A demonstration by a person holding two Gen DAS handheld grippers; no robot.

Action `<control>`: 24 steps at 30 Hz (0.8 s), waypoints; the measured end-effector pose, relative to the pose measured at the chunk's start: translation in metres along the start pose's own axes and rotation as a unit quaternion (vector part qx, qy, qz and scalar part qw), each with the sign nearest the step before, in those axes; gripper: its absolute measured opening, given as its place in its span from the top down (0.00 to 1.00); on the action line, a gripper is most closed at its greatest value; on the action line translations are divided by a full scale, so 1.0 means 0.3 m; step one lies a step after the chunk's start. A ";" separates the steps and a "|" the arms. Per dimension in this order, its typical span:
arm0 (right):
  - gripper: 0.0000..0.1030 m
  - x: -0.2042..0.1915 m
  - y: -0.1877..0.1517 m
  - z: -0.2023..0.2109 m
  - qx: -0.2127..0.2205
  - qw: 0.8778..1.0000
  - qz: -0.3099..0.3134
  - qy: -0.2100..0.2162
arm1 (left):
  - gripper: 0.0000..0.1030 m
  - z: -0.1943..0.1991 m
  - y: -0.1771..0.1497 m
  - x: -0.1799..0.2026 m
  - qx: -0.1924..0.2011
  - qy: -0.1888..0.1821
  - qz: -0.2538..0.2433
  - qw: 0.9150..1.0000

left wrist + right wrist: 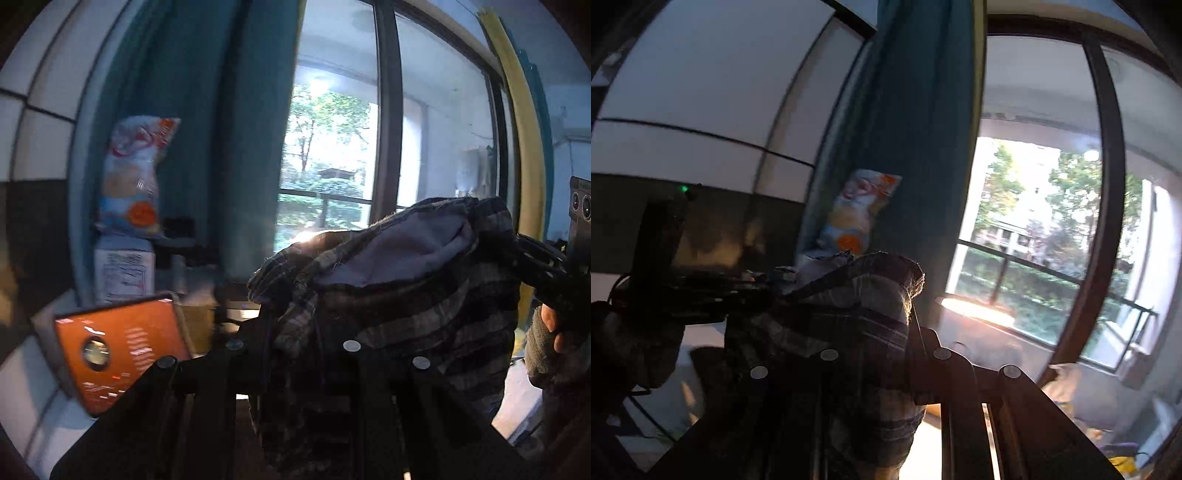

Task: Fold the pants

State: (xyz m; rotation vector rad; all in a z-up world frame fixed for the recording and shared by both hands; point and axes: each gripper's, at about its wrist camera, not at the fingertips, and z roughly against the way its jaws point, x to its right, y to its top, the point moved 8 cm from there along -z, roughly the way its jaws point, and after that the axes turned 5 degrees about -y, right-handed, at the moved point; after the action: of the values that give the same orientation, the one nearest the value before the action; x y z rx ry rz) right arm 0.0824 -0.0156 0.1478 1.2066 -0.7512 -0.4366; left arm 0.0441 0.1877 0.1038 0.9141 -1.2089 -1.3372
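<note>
- Dark plaid woven pants (399, 295), frayed at the hem with a pale smooth lining, hang bunched in the air between both tools, before a teal pleated curtain (221, 129).
- Left gripper (295, 354): jaws pinching the cloth.
- Right gripper (882, 362): jaws likewise clamped on plaid fabric.
- A glossy orange box (122, 347) is near the left gripper.

– What stands over on the left?

– A teal curtain (207, 129) hangs beside the window (332, 147). In front of its left edge a snack bag (135, 177), white and blue with orange marks, sits upright on top of a white carton (123, 269).

– And nearer?

– An orange box (118, 347) with a round dark spot and white print, tilted, just below the carton.

– Through the glass?

– Green trees (1067, 192), a pale building (1012, 229) and a dark railing (1034, 269). A yellow strip (524, 147) runs down the window's right side. White wall panels (701, 92) with dark seams fill the far left.
</note>
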 end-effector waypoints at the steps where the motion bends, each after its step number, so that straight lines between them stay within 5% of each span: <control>1: 0.83 -0.015 -0.001 -0.009 0.000 1.000 -0.006 0.010 | 0.83 0.001 0.000 -0.018 -0.005 0.013 -0.010 1.000; 5: 0.83 -0.026 -0.087 -0.131 -0.038 0.998 -0.034 0.036 | 0.83 -0.144 -0.109 -0.101 -0.069 0.047 -0.027 0.996; 8: 0.83 0.000 -0.274 -0.328 -0.115 0.991 -0.060 0.045 | 0.79 -0.358 -0.307 -0.209 -0.170 0.067 -0.013 0.983; 9: 0.79 -0.003 -0.365 -0.405 -0.157 0.985 -0.054 0.045 | 0.79 -0.427 -0.382 -0.248 -0.204 0.081 -0.015 0.975; 11: 0.49 -0.004 -0.561 -0.532 -0.235 0.971 -0.026 0.016 | 0.75 -0.522 -0.518 -0.311 -0.260 0.113 -0.024 0.959; 12: 0.44 0.003 -0.670 -0.569 -0.266 0.964 -0.024 0.005 | 0.71 -0.543 -0.563 -0.330 -0.275 0.122 -0.024 0.953; 16: 0.31 0.035 -0.812 -0.575 -0.303 0.951 -0.061 0.003 | 0.46 -0.542 -0.592 -0.362 -0.272 0.131 -0.003 0.953; 21: 0.31 0.108 -0.855 -0.547 -0.316 0.944 -0.088 -0.009 | 0.32 -0.437 -0.489 -0.348 -0.223 0.153 0.018 0.963; 24: 0.31 0.145 -0.843 -0.518 -0.317 0.942 -0.106 -0.018 | 0.23 -0.393 -0.436 -0.281 -0.197 0.123 0.032 0.972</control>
State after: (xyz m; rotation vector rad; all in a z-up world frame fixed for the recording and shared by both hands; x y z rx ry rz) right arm 0.2455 -0.0204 -0.1040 0.6703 -0.4523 -0.8111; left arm 0.1432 0.2415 -0.0558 0.7218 -0.7411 -1.3071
